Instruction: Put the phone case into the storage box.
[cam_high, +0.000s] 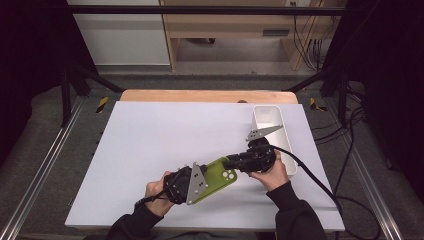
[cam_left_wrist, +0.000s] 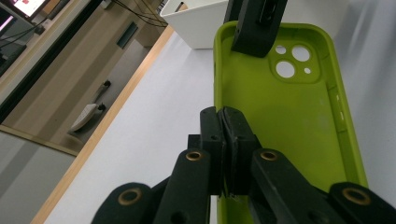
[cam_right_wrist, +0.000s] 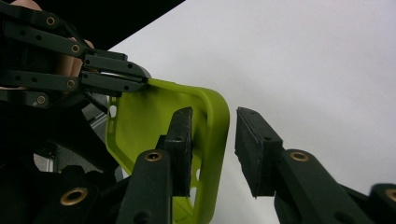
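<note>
Green phone case (cam_high: 220, 176) held above the white table (cam_high: 150, 145) between both grippers, near the front edge, right of centre; long axis running from about 8 o'clock to 2 o'clock in the high view, camera-cutout end toward 2 o'clock, plain end toward 8 o'clock; open inner face turned upward, cutouts visible at (cam_left_wrist: 292, 60) in the left gripper view.

Left gripper (cam_high: 192, 182) at the 8 o'clock end, pointing toward 2 o'clock; jaws pressed together on the case's side wall, pinching the rim, seen at (cam_left_wrist: 226, 140).

Right gripper (cam_high: 235, 164) at the 2 o'clock end, pointing toward 8 o'clock; jaws spread astride the case's end wall (cam_right_wrist: 215, 140), one pad against the inner face, the other standing clear of the outer face with a gap showing; no pinch at this end.

White bin (cam_high: 270, 117) at 1 o'clock from the case, just behind the right hand (cam_high: 272, 175), long axis running roughly 12 to 6 o'clock.
</note>
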